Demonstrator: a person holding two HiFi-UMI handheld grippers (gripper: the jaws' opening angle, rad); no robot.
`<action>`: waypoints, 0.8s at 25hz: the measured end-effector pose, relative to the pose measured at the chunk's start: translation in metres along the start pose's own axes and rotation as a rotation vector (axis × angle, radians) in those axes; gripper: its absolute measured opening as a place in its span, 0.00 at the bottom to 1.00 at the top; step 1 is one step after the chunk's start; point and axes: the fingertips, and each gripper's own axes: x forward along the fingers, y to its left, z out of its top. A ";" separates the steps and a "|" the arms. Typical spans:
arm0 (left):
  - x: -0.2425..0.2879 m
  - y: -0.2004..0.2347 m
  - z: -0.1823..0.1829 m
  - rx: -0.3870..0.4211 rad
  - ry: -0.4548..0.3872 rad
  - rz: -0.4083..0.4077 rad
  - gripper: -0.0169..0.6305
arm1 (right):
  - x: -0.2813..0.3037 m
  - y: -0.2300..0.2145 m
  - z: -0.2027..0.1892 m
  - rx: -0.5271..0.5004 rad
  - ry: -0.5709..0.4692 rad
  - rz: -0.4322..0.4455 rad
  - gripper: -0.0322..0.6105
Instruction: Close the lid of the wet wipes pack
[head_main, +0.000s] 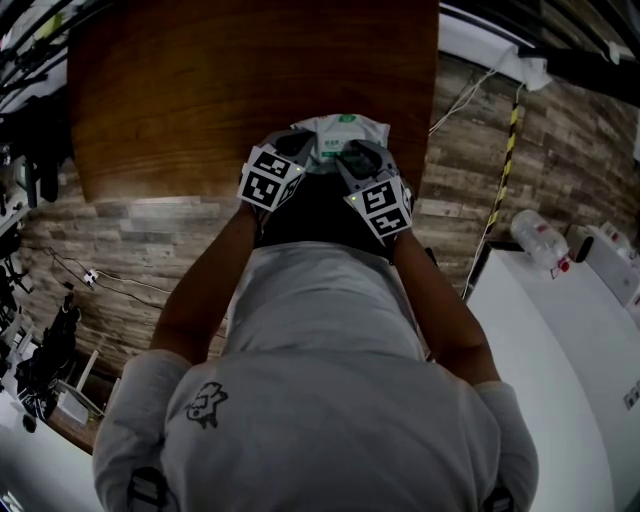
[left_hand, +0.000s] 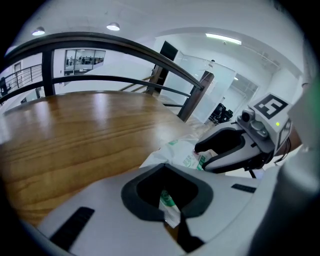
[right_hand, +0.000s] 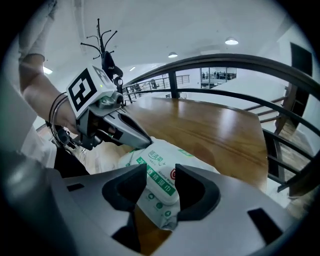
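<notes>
The wet wipes pack, white with green print, lies at the near edge of the wooden table. Both grippers meet at it. My left gripper has its jaws nearly together on a thin edge of the pack's film. My right gripper stands wide with the pack's end filling the gap between its pads. The pack narrows there and its tip hangs below the jaws. The white lid with its green label looks flat on the pack's top. In the left gripper view, the right gripper rests on the pack.
The table's front edge runs just under the grippers, with wood-look floor below. A dark curved railing rings the table's far side. A white counter with a plastic bottle stands at the right. The person's torso fills the lower head view.
</notes>
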 end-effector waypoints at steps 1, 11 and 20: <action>-0.002 -0.001 0.001 0.002 -0.002 0.000 0.04 | -0.003 0.000 0.003 0.015 -0.005 0.009 0.34; -0.033 -0.013 0.043 0.088 -0.077 0.037 0.04 | -0.059 -0.031 0.040 0.088 -0.129 -0.028 0.25; -0.096 -0.054 0.099 0.145 -0.239 0.057 0.04 | -0.138 -0.040 0.092 0.034 -0.302 -0.086 0.11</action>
